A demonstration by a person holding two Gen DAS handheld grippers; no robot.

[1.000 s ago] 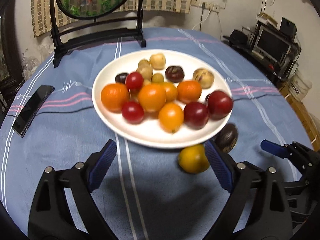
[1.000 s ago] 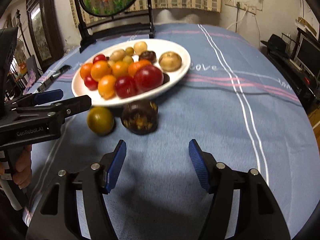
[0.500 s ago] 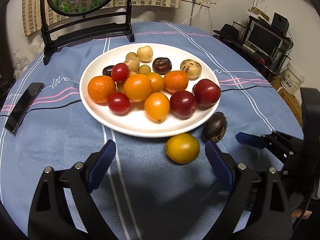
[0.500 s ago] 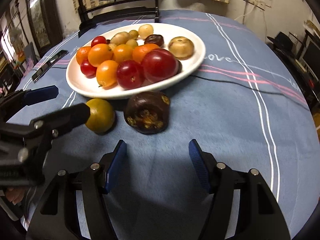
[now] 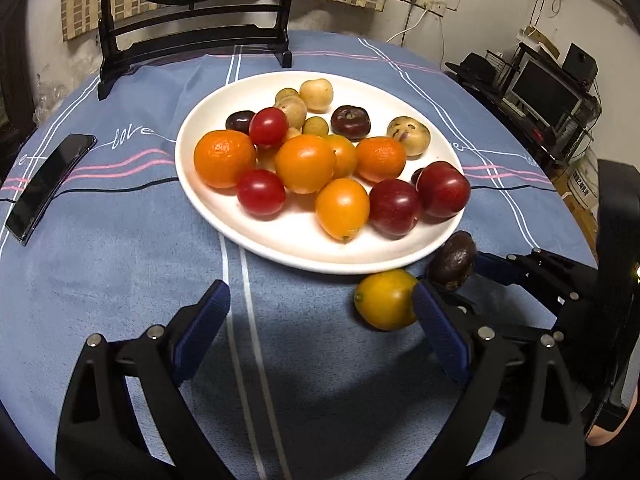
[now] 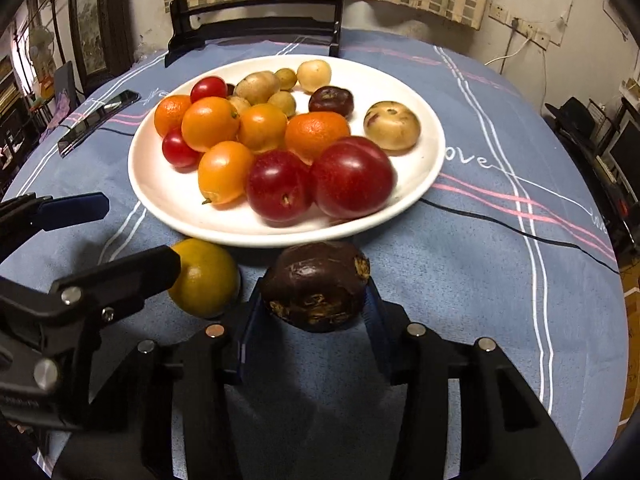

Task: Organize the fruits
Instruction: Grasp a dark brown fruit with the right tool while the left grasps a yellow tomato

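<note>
A white plate (image 5: pixel 280 236) (image 6: pixel 168 196) heaped with oranges, red plums, tomatoes and small pale fruits stands mid-table. On the cloth just before its near rim lie a yellow fruit (image 5: pixel 384 300) (image 6: pixel 208 284) and a dark purple fruit (image 5: pixel 454 260) (image 6: pixel 316 284). My right gripper (image 6: pixel 312 316) (image 5: pixel 520 276) has the dark fruit between its jaws, which are closing; both blue pads touch its sides. My left gripper (image 5: pixel 320 312) (image 6: pixel 120 236) is open over bare cloth, and its right finger (image 5: pixel 436 328) stands against the yellow fruit.
A black phone (image 5: pixel 48 184) (image 6: pixel 100 116) lies on the blue cloth left of the plate. A black stand with a round panel (image 5: pixel 192 40) is at the table's far edge. Shelves with a monitor (image 5: pixel 548 100) stand off to the right.
My right gripper has come forward around the dark purple fruit and its jaws have narrowed onto it. The left gripper has stayed nearly still and open.
</note>
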